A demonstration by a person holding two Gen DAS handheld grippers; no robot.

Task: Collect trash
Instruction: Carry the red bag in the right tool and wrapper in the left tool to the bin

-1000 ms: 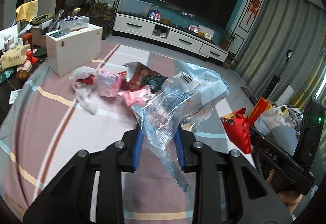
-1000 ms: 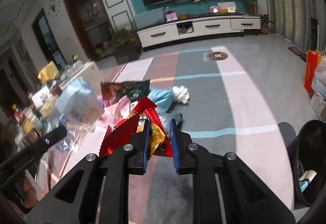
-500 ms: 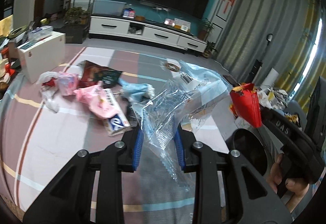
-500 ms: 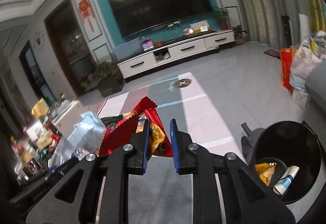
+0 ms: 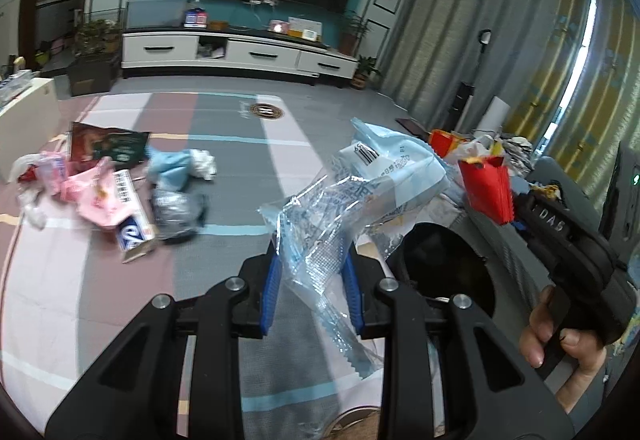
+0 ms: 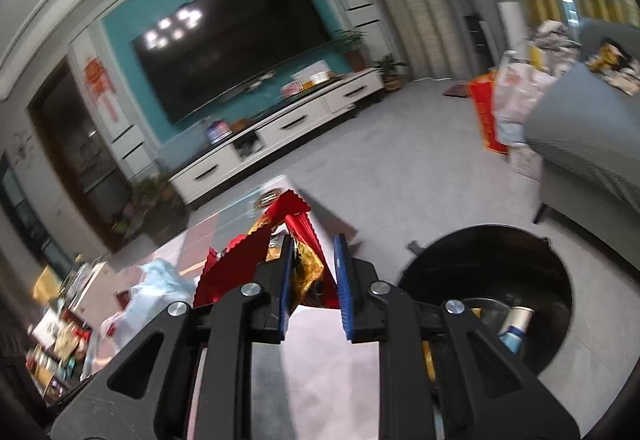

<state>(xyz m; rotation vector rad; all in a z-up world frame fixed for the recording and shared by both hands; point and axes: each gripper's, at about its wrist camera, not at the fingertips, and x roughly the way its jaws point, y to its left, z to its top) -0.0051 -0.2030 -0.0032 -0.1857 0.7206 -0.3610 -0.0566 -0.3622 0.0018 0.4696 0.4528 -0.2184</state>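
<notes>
Trash was split between the striped rug (image 5: 224, 199), the black bin (image 6: 520, 268) and the 2 grippers. Against the frames from a second earlier, both wrist views had swung off the litter pile toward the bin: it had been only a sliver at the right view's edge, and now its open mouth lay just right of the right gripper (image 6: 312, 272), with a cup and a yellow wrapper already inside. By my reading the carry was nearly done and only the release over the bin remained. The pile on the rug, a dark snack bag (image 5: 108, 145), pink wrappers (image 5: 94, 195) and a small blue carton (image 5: 134, 236), lay well left of the left gripper (image 5: 310, 272), so more trips looked needed. That gripper stayed clamped on a clear blue plastic bag (image 5: 360, 191), nearly closed. The right gripper kept its narrow pinch on a red and gold wrapper (image 6: 280, 240), held above the rug just beside the bin's rim.
</notes>
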